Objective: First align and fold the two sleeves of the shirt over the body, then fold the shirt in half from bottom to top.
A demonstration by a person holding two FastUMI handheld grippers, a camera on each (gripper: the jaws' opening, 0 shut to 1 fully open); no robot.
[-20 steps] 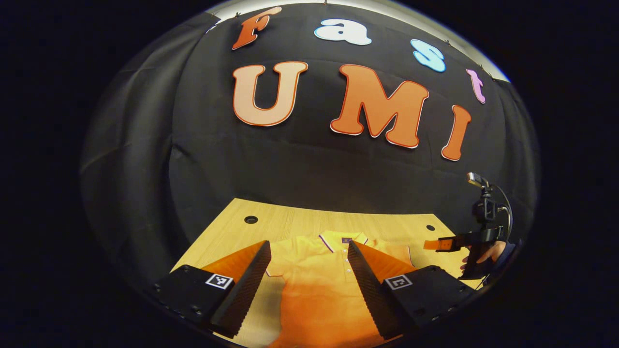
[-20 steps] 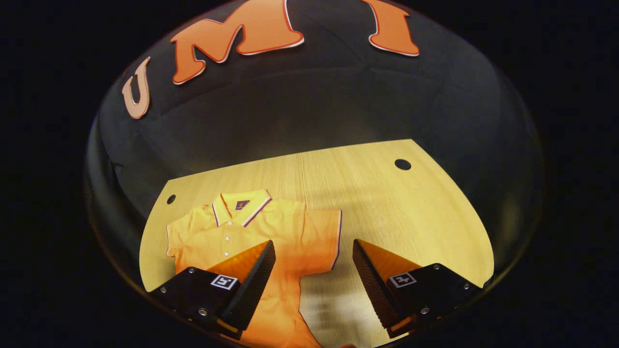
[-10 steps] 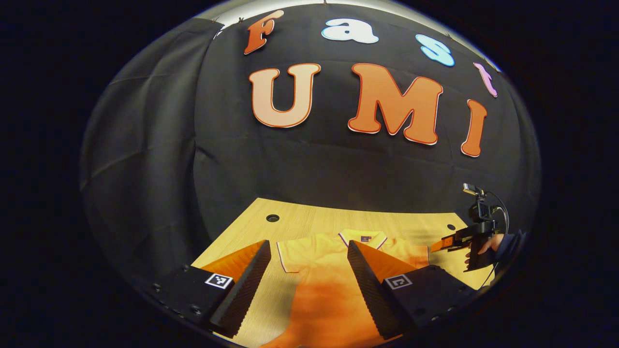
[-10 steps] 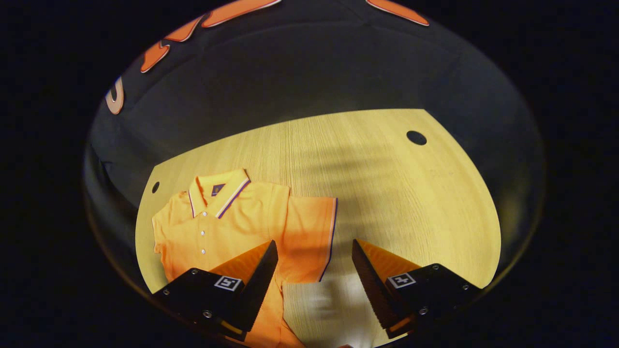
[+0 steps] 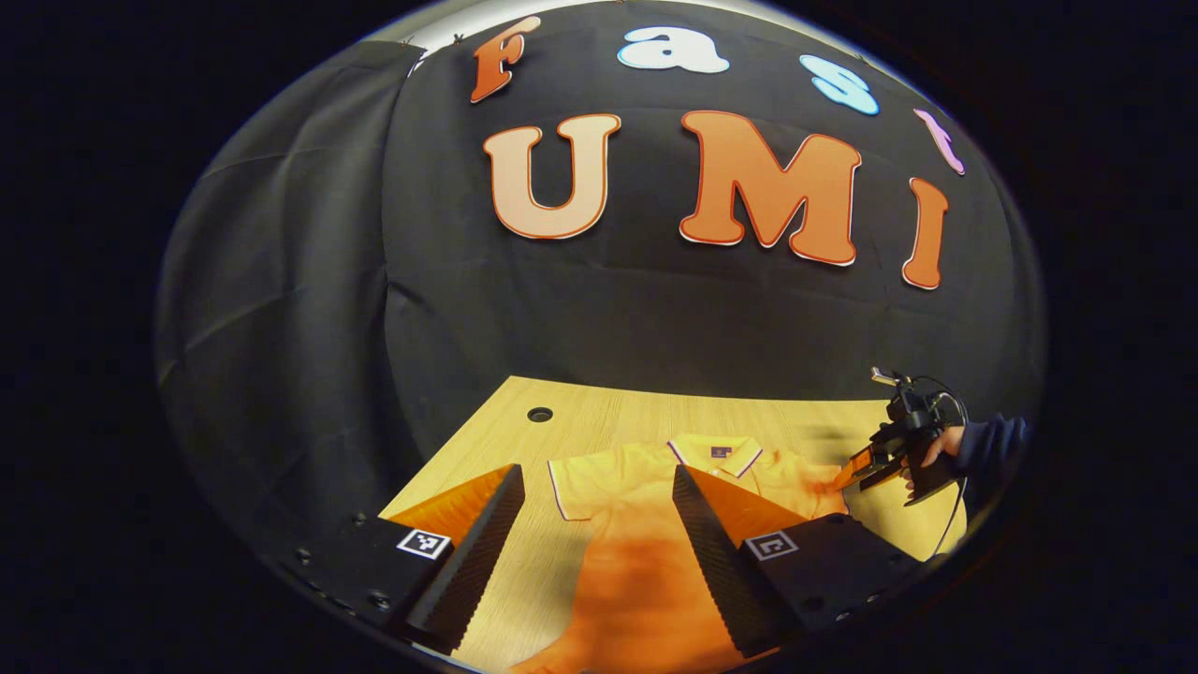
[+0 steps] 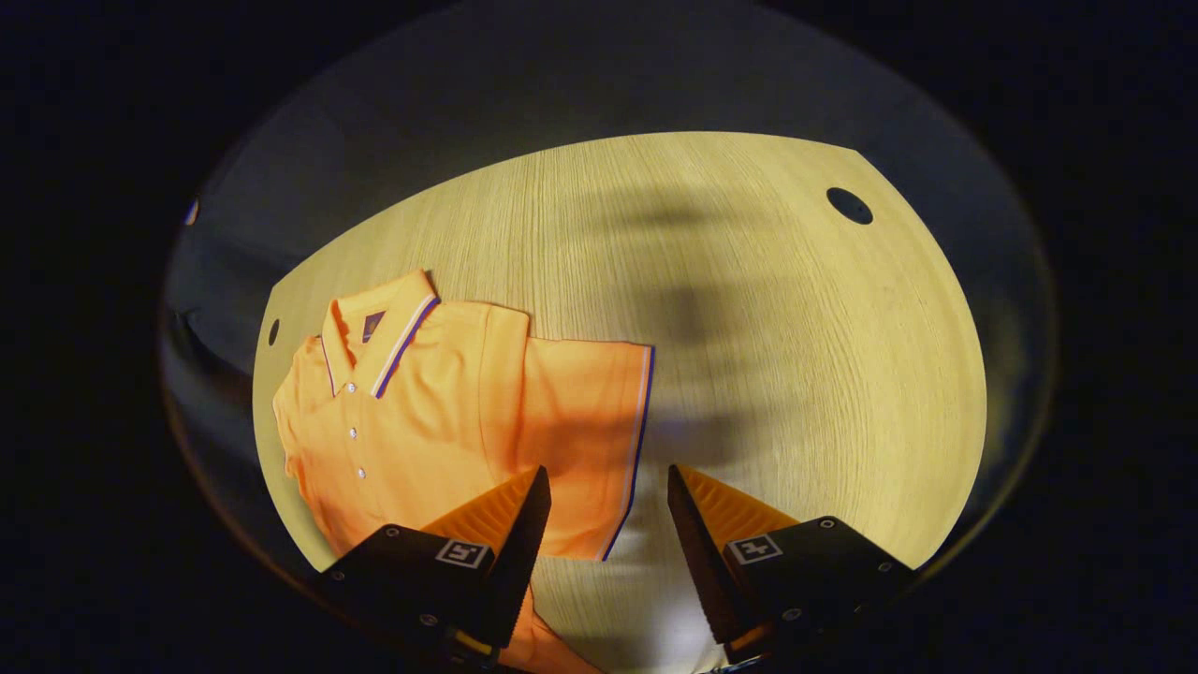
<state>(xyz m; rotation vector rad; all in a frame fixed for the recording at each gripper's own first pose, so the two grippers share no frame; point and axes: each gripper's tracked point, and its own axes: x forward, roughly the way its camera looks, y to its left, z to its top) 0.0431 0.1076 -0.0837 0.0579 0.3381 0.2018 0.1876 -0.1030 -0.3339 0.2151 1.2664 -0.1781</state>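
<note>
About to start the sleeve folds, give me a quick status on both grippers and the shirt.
Left gripper open, above shirt. Right gripper open, straddling the sleeve hem. Shirt flat on table, sleeves unfolded. Nothing in the way.

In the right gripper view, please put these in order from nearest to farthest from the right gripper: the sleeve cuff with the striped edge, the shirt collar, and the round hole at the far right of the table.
1. Sleeve cuff: just ahead of the right gripper, between its fingers.
2. Shirt collar: farther, up at the left.
3. Round hole: farthest, at the table's far right corner.
</note>
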